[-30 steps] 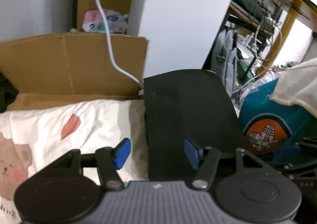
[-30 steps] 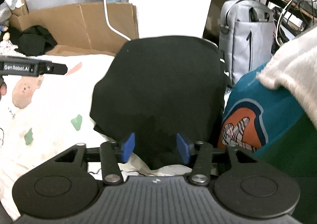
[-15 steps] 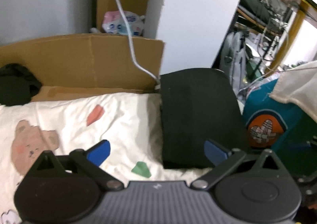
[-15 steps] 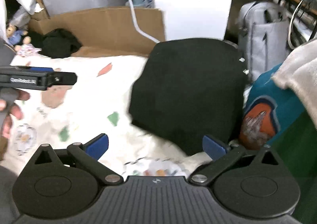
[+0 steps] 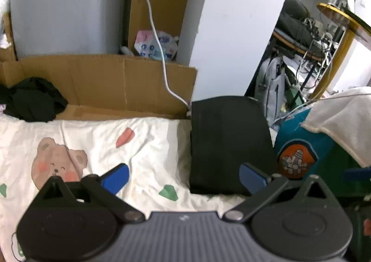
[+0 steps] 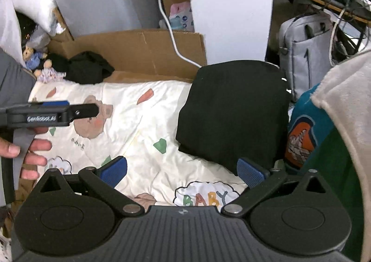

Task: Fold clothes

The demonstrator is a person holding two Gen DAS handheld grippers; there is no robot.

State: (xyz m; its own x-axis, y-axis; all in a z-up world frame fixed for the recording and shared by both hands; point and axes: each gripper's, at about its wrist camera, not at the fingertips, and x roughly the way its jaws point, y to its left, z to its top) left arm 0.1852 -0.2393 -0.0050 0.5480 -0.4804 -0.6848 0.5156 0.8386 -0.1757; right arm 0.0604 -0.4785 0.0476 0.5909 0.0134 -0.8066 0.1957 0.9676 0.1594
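A folded black garment (image 5: 228, 143) (image 6: 234, 111) lies flat at the right end of the cream printed bedsheet (image 5: 92, 146) (image 6: 129, 127). My left gripper (image 5: 183, 179) is open and empty, hovering over the sheet just left of the garment's near edge. My right gripper (image 6: 182, 171) is open too, with nothing held; its right fingertip sits at the garment's near corner. The left gripper (image 6: 53, 115) shows from the side in the right wrist view, held by a person's hand (image 6: 27, 150). A crumpled black garment (image 5: 32, 102) (image 6: 88, 69) lies at the sheet's far left.
A cardboard panel (image 5: 104, 81) and white pillar (image 5: 231, 30) stand behind the sheet, with a white cable (image 5: 160, 53) hanging down. A teal bag (image 5: 299, 153), a cream towel (image 5: 343, 123) and a grey backpack (image 6: 306, 53) crowd the right side.
Both grippers went from nearly shut around the black garment's near edge to wide open and drew back and up. The garment now lies released on the sheet.
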